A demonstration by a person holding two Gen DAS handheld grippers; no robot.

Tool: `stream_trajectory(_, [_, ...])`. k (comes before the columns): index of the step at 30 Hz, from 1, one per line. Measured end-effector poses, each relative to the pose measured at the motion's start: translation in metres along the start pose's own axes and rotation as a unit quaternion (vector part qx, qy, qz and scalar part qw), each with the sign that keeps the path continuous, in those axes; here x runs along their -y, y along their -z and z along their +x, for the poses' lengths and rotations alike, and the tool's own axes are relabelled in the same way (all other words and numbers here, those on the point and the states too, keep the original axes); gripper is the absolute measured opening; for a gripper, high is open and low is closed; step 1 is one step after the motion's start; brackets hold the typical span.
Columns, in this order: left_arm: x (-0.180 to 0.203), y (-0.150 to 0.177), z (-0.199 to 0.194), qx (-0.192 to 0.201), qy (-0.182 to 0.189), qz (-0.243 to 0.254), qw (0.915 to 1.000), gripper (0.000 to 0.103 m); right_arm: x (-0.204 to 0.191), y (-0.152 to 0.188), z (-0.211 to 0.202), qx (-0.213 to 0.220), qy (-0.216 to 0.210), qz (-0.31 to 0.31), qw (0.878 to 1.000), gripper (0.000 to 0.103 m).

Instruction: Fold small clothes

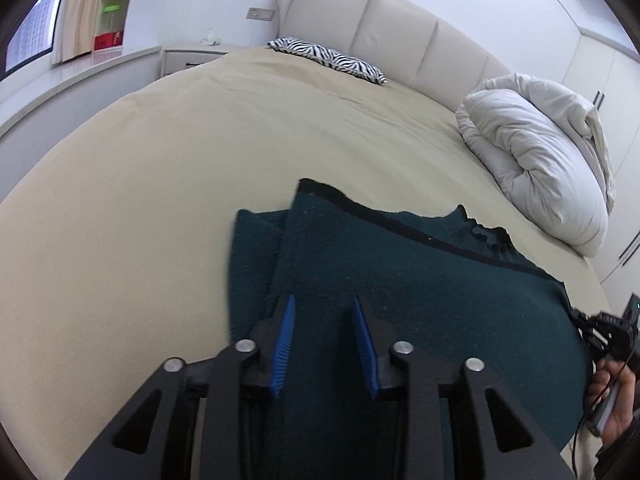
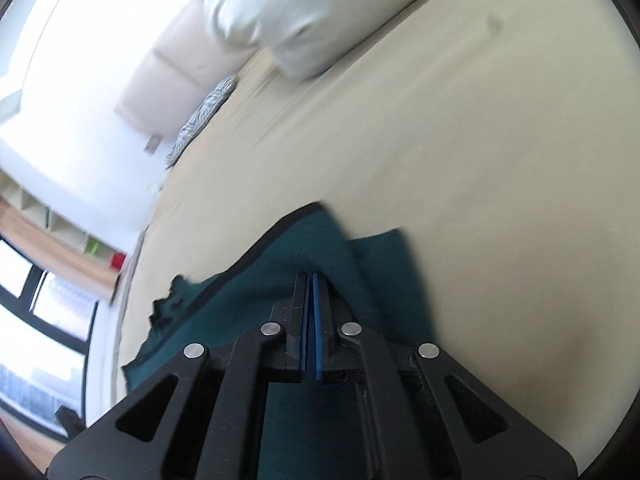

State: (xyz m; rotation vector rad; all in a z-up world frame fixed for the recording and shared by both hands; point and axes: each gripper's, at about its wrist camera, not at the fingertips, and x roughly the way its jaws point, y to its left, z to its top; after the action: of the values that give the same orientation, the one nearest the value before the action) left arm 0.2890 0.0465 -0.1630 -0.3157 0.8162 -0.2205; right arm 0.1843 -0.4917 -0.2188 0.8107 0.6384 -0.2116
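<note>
A dark teal garment (image 1: 420,272) with a black trim band lies spread on the beige bed sheet (image 1: 160,200), one part folded over at its left side. My left gripper (image 1: 323,298) hovers over the garment's near part with its blue pads (image 1: 285,340) well apart and only flat fabric showing in the gap. In the right wrist view my right gripper (image 2: 311,275) has its pads pressed together on a raised ridge of the teal garment (image 2: 240,304). That right gripper (image 1: 596,330) also shows at the garment's right edge, held by a person's hand (image 1: 612,412).
A rolled white duvet (image 1: 536,152) lies at the bed's right side and a zebra-print pillow (image 1: 328,56) rests by the padded headboard (image 1: 400,32). A nightstand (image 1: 192,56) and shelves stand beyond the bed's left side. Bare sheet stretches left of and beyond the garment.
</note>
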Motion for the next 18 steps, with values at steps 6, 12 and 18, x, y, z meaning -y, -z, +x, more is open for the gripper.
stream_trajectory(6, [0.005, 0.023, -0.044, 0.018, -0.022, -0.015, 0.9995, 0.053, -0.024, 0.028, -0.051, 0.022, 0.022, -0.035, 0.999, 0.019])
stream_trajectory(12, [0.044, 0.062, -0.074, 0.009, 0.001, 0.044, 0.999, 0.057, -0.13, 0.133, -0.032, -0.134, -0.134, -0.136, 0.972, 0.036])
stream_trajectory(18, [-0.011, 0.067, -0.07, -0.025, -0.011, -0.01, 0.9996, 0.028, -0.132, 0.178, 0.011, -0.208, -0.166, -0.121, 0.956, 0.028])
